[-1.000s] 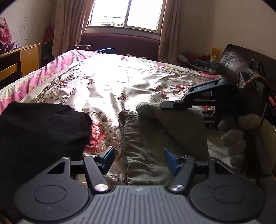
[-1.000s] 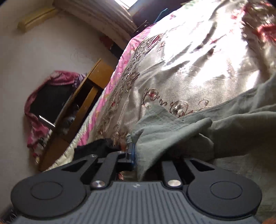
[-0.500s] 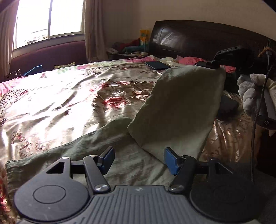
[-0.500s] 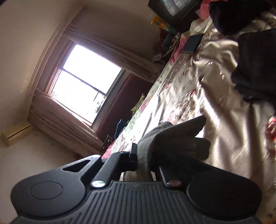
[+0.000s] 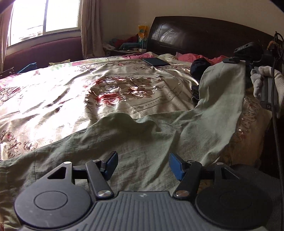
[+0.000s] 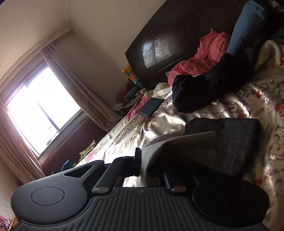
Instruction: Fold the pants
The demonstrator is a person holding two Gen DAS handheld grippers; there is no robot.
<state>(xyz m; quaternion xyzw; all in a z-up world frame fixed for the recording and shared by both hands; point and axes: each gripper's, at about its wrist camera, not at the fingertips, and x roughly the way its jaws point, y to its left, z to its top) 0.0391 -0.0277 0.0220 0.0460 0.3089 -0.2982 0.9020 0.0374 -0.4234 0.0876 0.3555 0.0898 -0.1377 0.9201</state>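
Pants [image 5: 124,142] of pale olive-green woven cloth lie spread across the near part of a bed covered with a shiny cream satin bedspread with red floral embroidery [image 5: 115,88], one end of the garment lifted clear of the cover at the right. That raised end is pinched between the tightly closed jaws of the right gripper [image 5: 244,61], a black two-finger tool held in a white-gloved hand [image 5: 261,80] at the right edge of the left wrist view; in the right wrist view the same cloth bunches over the right gripper's fingers. The left gripper [image 5: 142,166], black with blue pads [image 5: 174,168], hovers over the flat part of the pants with its jaws wide apart and nothing pressed between them. A folded dark grey garment [image 6: 230,138] rests on the bedspread just beyond the lifted cloth. Farther off lie a bulky black garment [image 6: 204,88], a crumpled pink cloth [image 6: 204,55] and a dark rectangular phone [image 6: 150,106], near a dark glossy wooden headboard [image 5: 204,35]. At far left, daylight floods through a curtained window [image 5: 44,16].
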